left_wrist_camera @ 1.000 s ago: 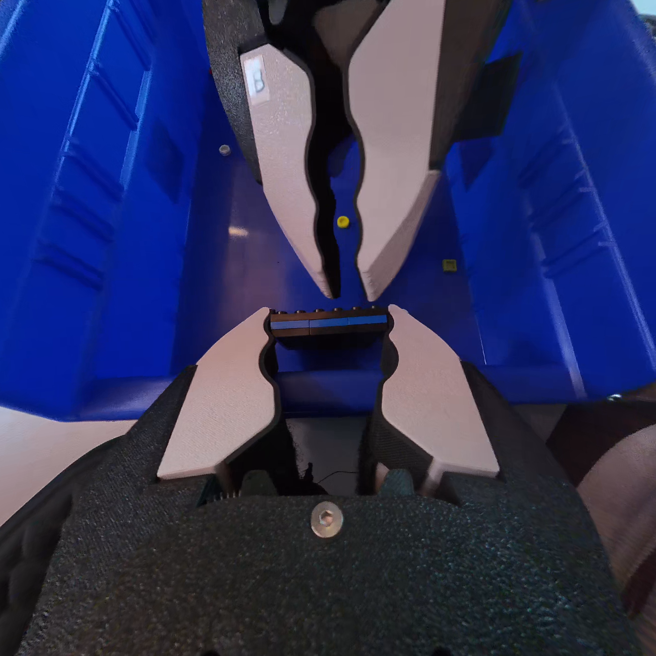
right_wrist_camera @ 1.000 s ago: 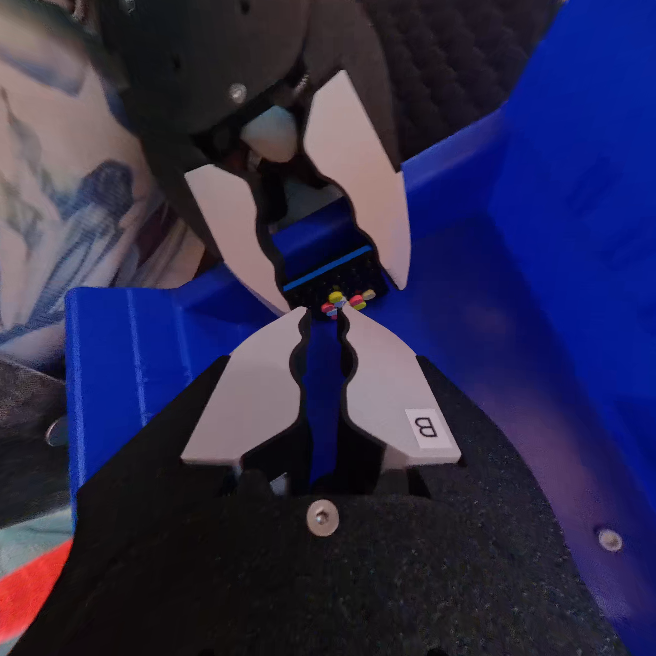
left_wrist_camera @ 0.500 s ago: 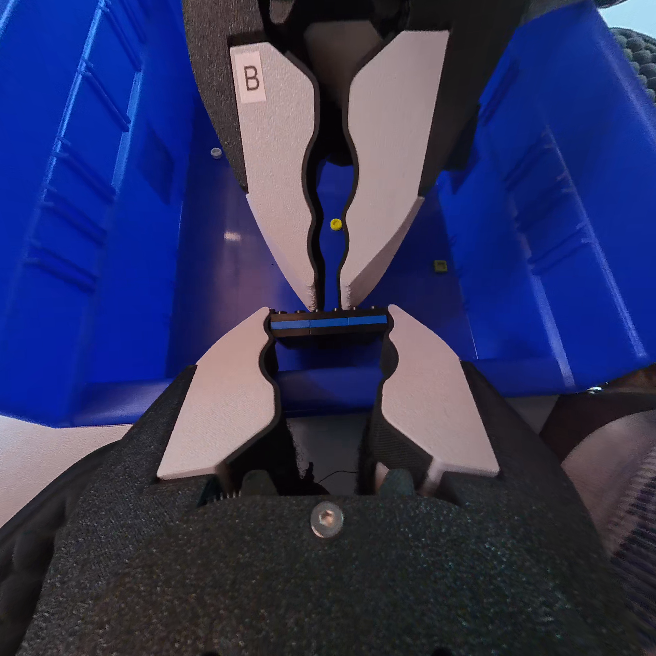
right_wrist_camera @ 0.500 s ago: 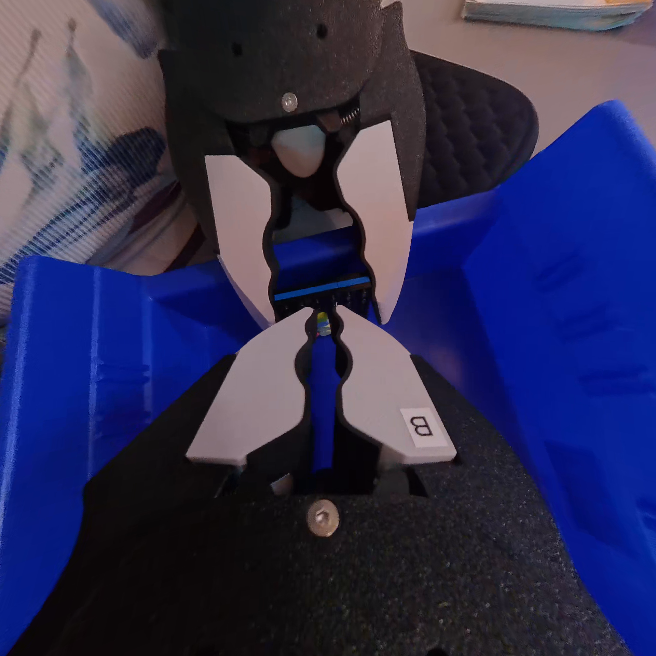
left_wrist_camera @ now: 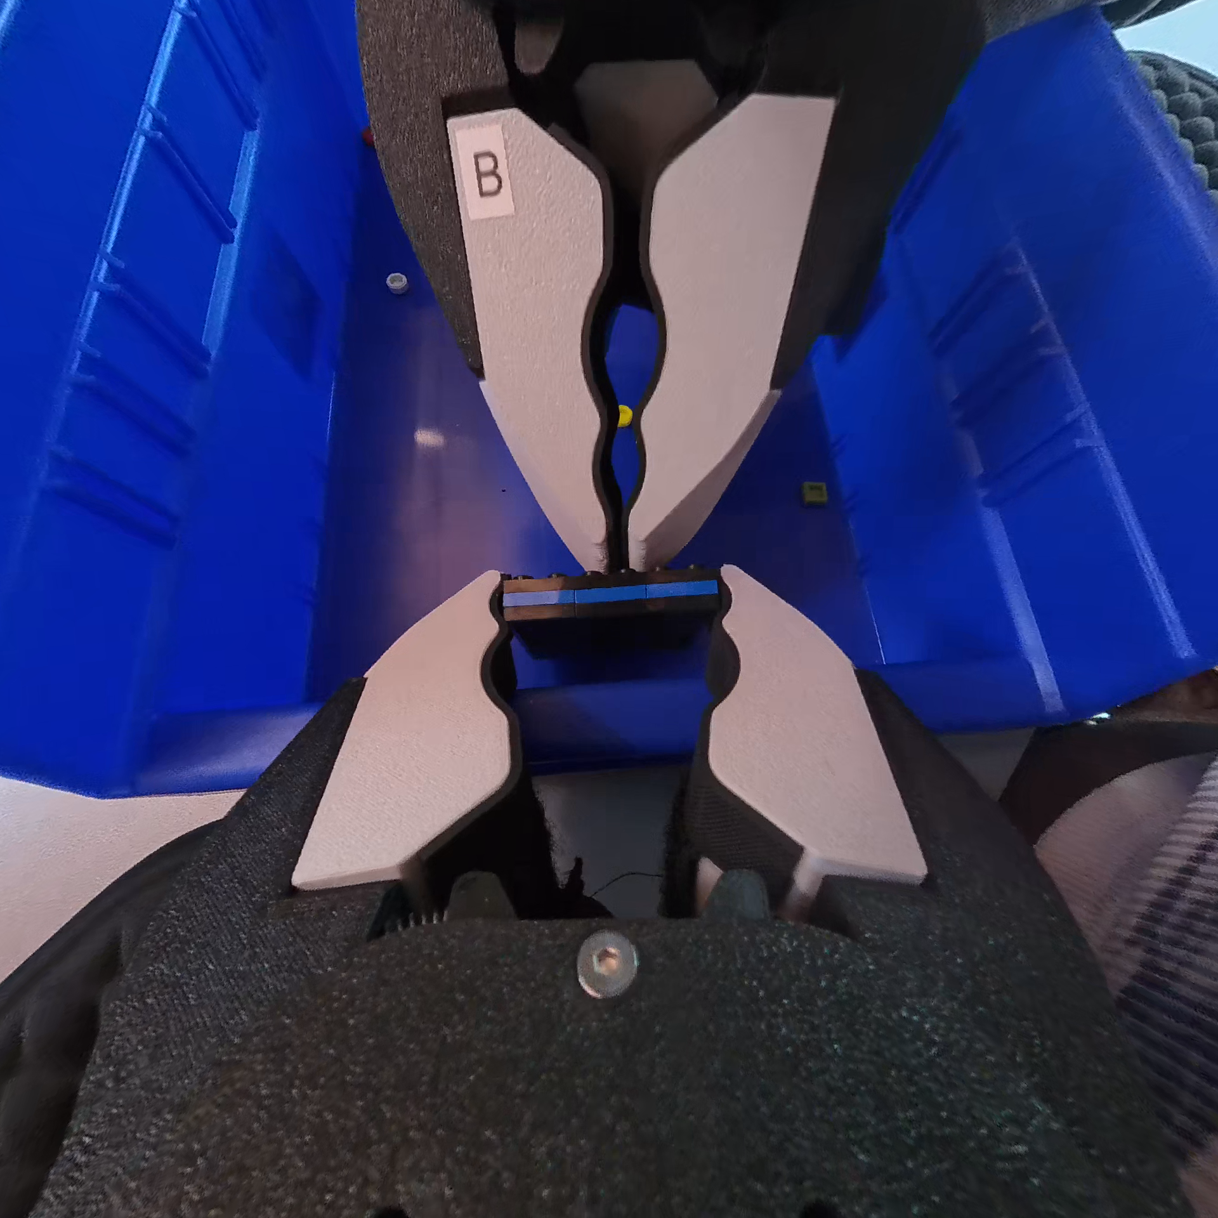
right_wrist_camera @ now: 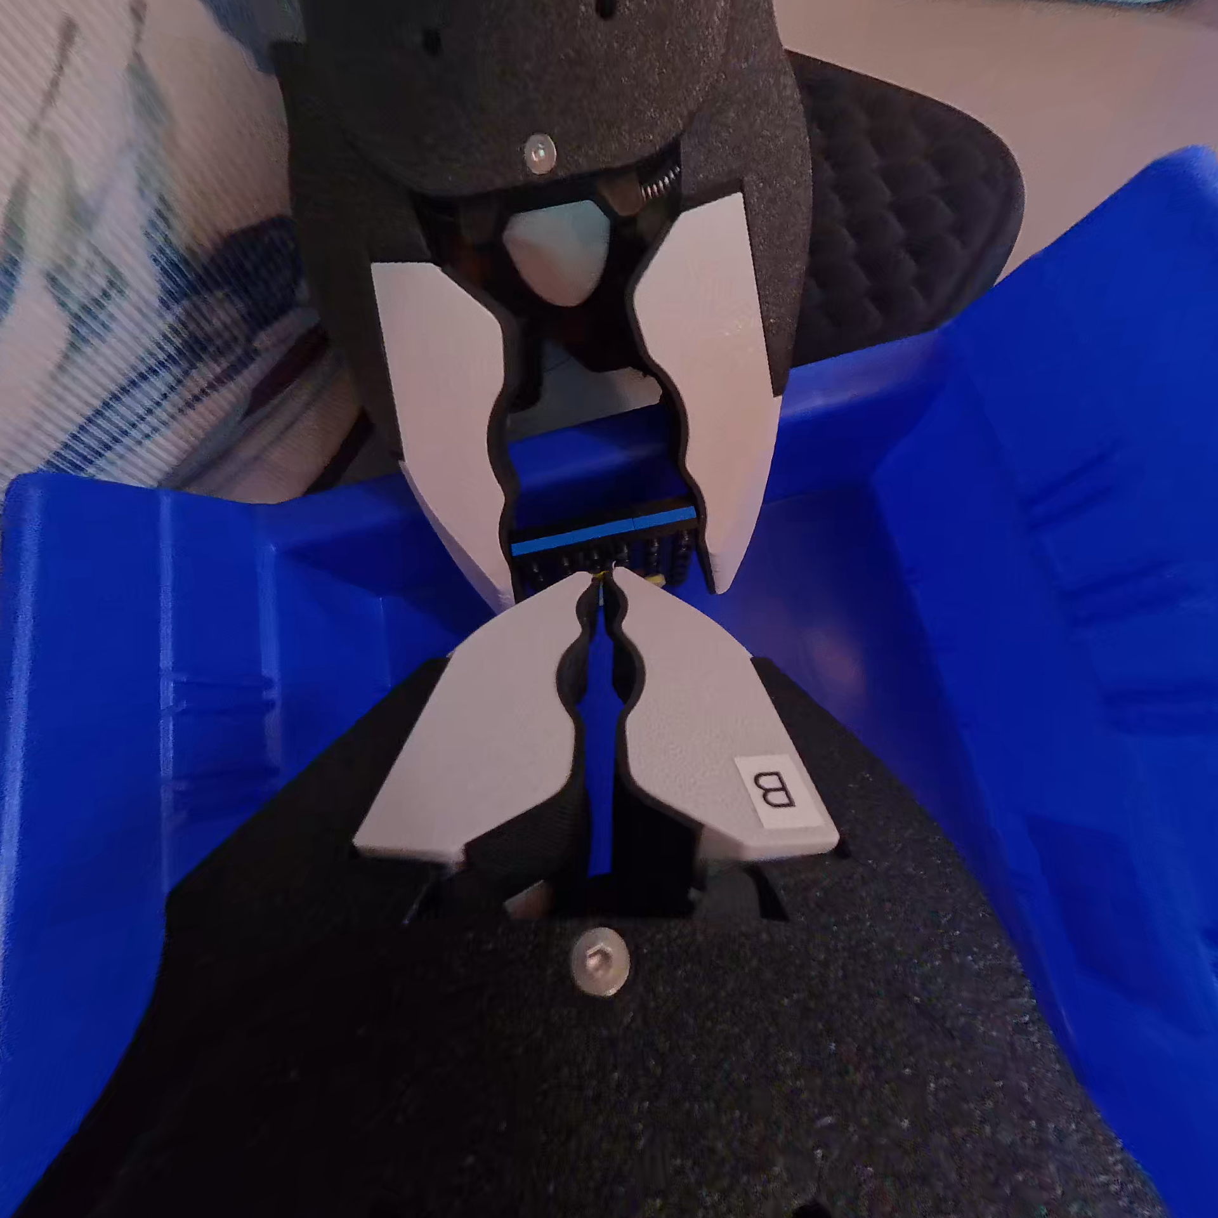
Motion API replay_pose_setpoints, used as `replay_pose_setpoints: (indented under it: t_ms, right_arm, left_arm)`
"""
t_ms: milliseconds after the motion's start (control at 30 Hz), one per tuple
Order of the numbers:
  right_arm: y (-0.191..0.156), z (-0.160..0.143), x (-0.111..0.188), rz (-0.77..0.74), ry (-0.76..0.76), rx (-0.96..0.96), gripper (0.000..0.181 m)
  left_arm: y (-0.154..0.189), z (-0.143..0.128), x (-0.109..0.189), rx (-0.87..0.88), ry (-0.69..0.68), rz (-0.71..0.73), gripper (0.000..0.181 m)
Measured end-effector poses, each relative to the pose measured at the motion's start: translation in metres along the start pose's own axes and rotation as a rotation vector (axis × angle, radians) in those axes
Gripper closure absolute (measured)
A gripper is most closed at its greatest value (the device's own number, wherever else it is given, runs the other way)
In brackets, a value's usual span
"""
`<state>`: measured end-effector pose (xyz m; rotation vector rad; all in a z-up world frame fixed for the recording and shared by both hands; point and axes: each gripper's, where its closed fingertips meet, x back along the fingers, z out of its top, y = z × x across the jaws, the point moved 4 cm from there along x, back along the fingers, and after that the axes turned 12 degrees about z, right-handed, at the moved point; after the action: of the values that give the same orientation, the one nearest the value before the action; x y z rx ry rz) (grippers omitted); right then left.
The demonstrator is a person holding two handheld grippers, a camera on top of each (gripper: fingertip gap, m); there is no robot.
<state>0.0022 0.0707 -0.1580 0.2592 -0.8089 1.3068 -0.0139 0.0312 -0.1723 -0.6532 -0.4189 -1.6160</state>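
My left gripper [left_wrist_camera: 609,593] is shut on a flat black plate with a blue stripe [left_wrist_camera: 609,596] and holds it by its two ends above the blue bin [left_wrist_camera: 198,395]. My right gripper [left_wrist_camera: 619,560] comes in from the far side with its tips down on the plate's studded top. In the right wrist view the right gripper [right_wrist_camera: 600,580] is closed to a thin slit with a small yellow piece [right_wrist_camera: 598,580] pinched between its tips, on top of the plate [right_wrist_camera: 603,537]. The left gripper [right_wrist_camera: 609,580] faces it. The rest of the plate's top is hidden behind the fingers.
On the bin floor lie a yellow round piece [left_wrist_camera: 624,415], a grey round piece [left_wrist_camera: 397,283] and a small yellow-black square piece [left_wrist_camera: 814,493]. The bin's ribbed walls [right_wrist_camera: 1087,527] rise on both sides. A person's patterned sleeve [right_wrist_camera: 132,329] is behind the left gripper. Both grippers' tips are close together, under 4 cm apart.
My right gripper has moved in onto the plate's top and its jaws have narrowed from a clear gap to a slit. My left gripper and the plate have stayed put.
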Motion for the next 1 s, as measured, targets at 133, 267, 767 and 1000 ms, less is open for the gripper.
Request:
replay_pose_setpoints:
  t_ms: [133, 267, 767, 1000]
  right_arm:
    - [0.0, -0.002, -0.003, -0.013, -0.029, 0.004, 0.181]
    - [0.001, -0.005, 0.0, 0.025, -0.002, -0.126, 0.181]
    - [-0.016, 0.008, -0.003, 0.058, 0.151, -0.519, 0.171]
    - [-0.014, 0.014, 0.027, -0.031, 0.259, -0.506, 0.169]
  left_arm:
    - [0.0, 0.0, 0.0, -0.004, -0.004, -0.002, 0.125]
    - [0.0, 0.0, 0.0, -0.003, 0.002, -0.002, 0.125]
    - [-0.001, 0.001, 0.001, -0.02, -0.007, 0.001, 0.095]
    - [-0.006, 0.011, 0.021, -0.181, 0.117, 0.01, 0.084]
